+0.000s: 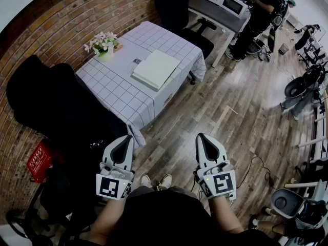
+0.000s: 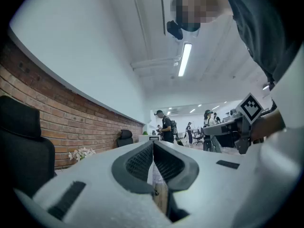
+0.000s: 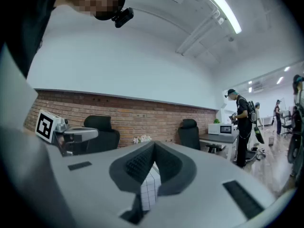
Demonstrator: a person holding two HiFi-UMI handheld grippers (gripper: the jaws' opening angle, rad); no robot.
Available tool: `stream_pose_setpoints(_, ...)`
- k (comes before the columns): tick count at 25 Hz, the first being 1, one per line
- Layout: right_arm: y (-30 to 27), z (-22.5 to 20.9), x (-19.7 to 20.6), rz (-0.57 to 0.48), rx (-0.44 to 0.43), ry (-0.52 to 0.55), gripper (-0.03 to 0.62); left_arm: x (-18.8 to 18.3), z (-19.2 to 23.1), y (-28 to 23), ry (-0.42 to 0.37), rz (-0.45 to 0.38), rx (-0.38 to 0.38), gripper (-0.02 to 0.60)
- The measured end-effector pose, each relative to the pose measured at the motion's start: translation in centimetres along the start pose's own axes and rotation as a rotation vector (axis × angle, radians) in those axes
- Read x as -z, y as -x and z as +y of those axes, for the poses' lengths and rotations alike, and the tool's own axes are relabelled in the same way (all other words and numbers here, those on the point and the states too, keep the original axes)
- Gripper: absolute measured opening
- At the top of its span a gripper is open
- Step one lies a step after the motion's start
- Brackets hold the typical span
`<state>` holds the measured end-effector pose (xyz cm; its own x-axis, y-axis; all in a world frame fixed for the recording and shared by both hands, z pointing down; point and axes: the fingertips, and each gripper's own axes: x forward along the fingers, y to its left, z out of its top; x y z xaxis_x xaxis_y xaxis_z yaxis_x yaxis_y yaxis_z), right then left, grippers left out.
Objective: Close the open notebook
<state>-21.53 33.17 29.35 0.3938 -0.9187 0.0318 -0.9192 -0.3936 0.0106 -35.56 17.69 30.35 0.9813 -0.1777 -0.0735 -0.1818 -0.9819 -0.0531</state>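
Start step. Left gripper [image 1: 127, 137] and right gripper [image 1: 201, 136] both far from notebook [image 1: 156, 69] on bench [image 1: 115, 94]. Fingers [image 2: 137, 161] closed, empty. Next: step up to notebook, open fingers, flip cover shut.

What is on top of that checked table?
A pale notebook, a small pot of white flowers and a little dark item. The cloth hides the tabletop itself.
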Motion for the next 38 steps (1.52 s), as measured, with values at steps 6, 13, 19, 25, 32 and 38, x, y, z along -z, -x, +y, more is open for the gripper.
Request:
stream_pose_setpoints(6, -0.4, -0.7, 0.5, 0.008, -0.011, -0.004, 0.014, 0.1, -0.2, -1.0, -0.014, -0.012, -0.002, 0.026)
stream_pose_setpoints(13, 0.3, -2.8, 1.3, 0.007, -0.04, -0.067, 0.014, 0.2, -1.7, -2.5, -0.029, -0.018, -0.004, 0.026)
stream_pose_setpoints(19, 1.6, -4.5, 2.4, 0.036, -0.045, -0.049, 0.014, 1.3, -3.2, -3.1, -0.009, 0.01, -0.011, 0.026)
stream_pose_setpoints(25, 2.6, -6.1, 3.9, 0.062, -0.02, -0.078, 0.014, 2.4, -4.1, -4.6, 0.007, 0.023, 0.008, 0.026)
stream_pose_setpoints(32, 0.0, -7.9, 5.1, 0.082, -0.024, -0.081, 0.014, 4.9, -2.7, -7.9, 0.045, 0.053, 0.007, 0.026)
stream_pose_setpoints(38, -5.6, -11.1, 5.6, 0.116, -0.03, -0.061, 0.014, 7.2, 0.1, -14.4, 0.083, 0.068, 0.016, 0.026)
